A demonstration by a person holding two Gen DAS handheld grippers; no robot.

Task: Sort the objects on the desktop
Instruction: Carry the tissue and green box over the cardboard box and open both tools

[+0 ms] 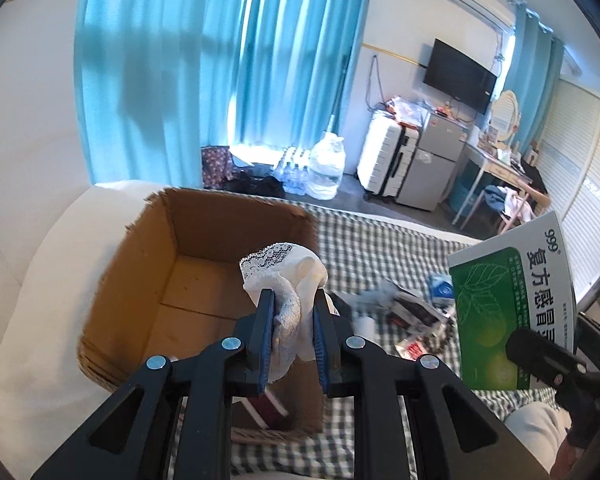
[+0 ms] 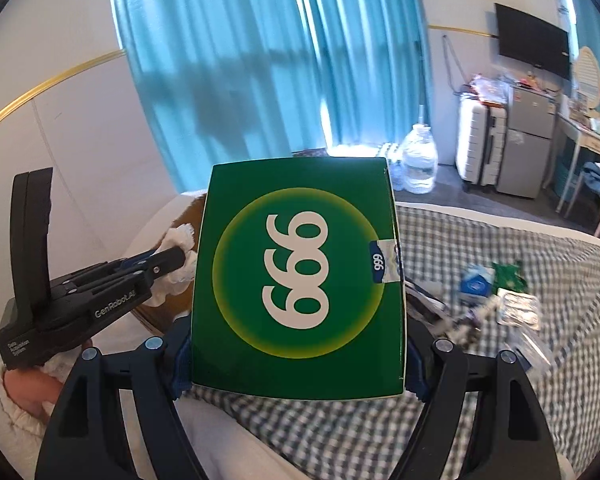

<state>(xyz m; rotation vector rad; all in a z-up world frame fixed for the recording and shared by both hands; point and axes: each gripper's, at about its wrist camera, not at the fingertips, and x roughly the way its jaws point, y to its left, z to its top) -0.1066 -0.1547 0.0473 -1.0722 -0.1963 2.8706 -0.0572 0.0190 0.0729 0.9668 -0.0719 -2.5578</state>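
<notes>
My left gripper is shut on a white lace cloth and holds it above the open cardboard box on the bed. The box holds a dark red item at its near end. My right gripper is shut on a green 999 medicine box, held upright above the checked bedsheet. The medicine box also shows in the left wrist view to the right of the cardboard box. The left gripper with the cloth shows in the right wrist view at the left.
Several small packets and wrappers lie scattered on the checked sheet right of the cardboard box; they also show in the right wrist view. A white pillow lies left of the box. Water bottles, a suitcase and a fridge stand beyond the bed.
</notes>
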